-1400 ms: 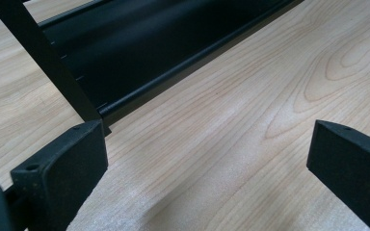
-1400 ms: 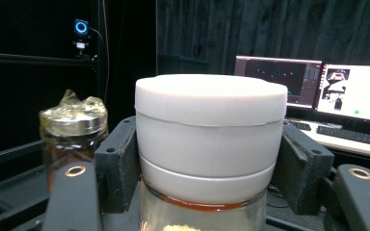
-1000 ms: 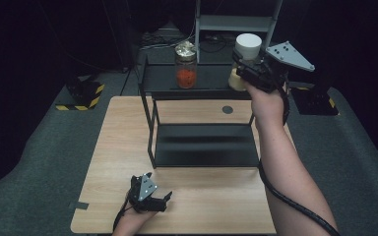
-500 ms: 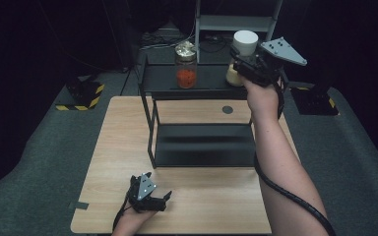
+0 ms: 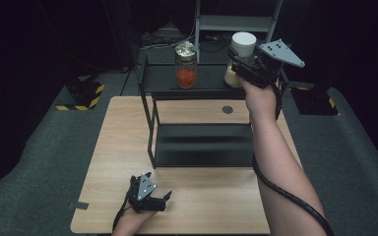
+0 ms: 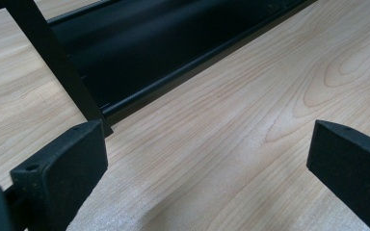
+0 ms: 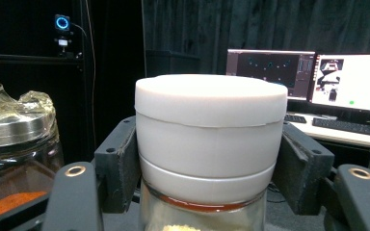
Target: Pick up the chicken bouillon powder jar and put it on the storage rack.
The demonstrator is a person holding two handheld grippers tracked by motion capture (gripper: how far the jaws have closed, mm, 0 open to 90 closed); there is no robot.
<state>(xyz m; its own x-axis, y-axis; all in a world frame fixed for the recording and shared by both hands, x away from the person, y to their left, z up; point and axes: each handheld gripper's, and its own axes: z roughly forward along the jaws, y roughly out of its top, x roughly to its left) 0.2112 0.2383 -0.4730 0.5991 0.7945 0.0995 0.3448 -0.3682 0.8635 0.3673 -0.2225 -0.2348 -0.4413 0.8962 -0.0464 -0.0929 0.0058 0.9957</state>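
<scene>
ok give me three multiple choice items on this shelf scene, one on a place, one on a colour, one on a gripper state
1. Where does the jar with the orange powder stand?
A. on the top shelf of the black rack
B. on the wooden table
C. on the floor

2. What colour is the lid of the jar in the right gripper?
A. red
B. white
C. black

3. How does the left gripper stand?
A. shut on a jar
B. shut on the rack
C. open, nothing between its jaws

Answers: 1 A, it stands on the top shelf beside the other jar. 2 B, the right gripper view shows a white lid. 3 C, its jaws stand wide apart over bare wooden table.
</scene>
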